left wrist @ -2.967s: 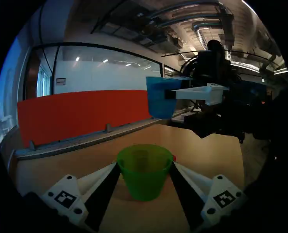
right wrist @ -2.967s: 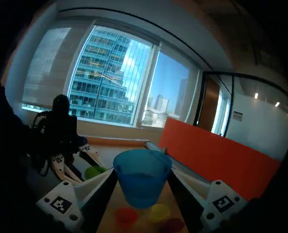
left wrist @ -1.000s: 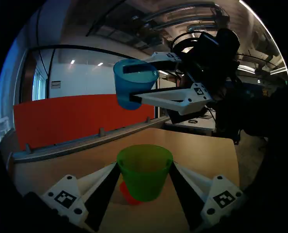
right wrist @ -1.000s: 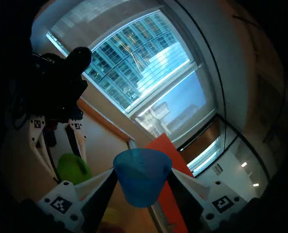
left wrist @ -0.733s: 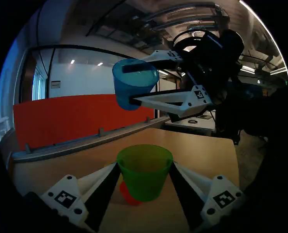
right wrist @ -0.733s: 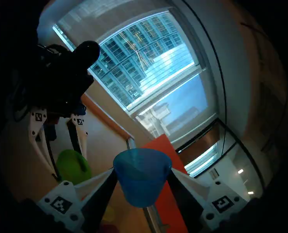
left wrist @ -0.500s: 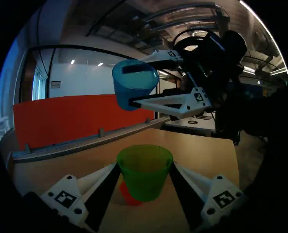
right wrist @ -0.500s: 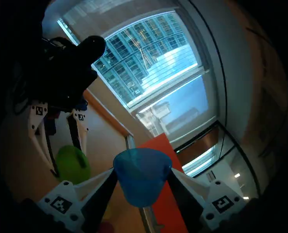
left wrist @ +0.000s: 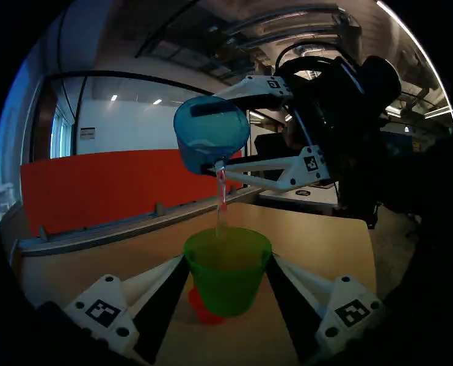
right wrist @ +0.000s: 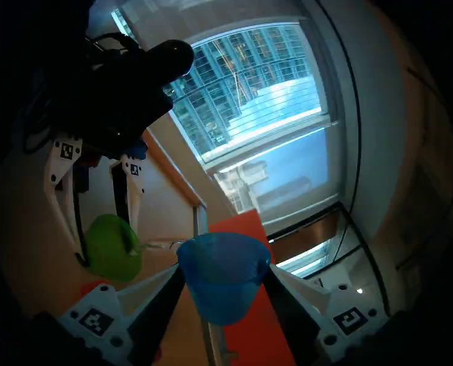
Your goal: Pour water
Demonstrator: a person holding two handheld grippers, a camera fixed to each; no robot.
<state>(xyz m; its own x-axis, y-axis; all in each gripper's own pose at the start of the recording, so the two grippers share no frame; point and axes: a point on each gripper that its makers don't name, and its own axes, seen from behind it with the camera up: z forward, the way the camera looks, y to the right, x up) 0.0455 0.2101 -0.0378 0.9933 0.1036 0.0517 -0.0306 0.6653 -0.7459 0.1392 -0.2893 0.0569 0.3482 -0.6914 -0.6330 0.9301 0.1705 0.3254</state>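
My left gripper point(left wrist: 226, 282) is shut on a green cup point(left wrist: 228, 268), upright over the wooden table point(left wrist: 324, 238). Above it my right gripper point(left wrist: 226, 137) holds a blue cup point(left wrist: 210, 132) tipped towards me, and a thin stream of water point(left wrist: 221, 204) falls from its rim into the green cup. In the right gripper view my right gripper point(right wrist: 224, 287) is shut on the blue cup point(right wrist: 223, 274); the view is rolled over. There the green cup point(right wrist: 110, 247) sits lower left between the left gripper's fingers point(right wrist: 65, 177), with the water stream point(right wrist: 153, 246) reaching it.
A small red disc point(left wrist: 201, 305) lies on the table behind the green cup. An orange partition point(left wrist: 116, 183) with a grey rail point(left wrist: 135, 219) runs along the table's far edge. A large window point(right wrist: 257, 104) faces tall buildings. The table's right edge point(left wrist: 373, 256) drops to the floor.
The blue cup has tipped further over the green cup and water has begun to flow out of it. The right gripper view has rolled more. The green cup stays put.
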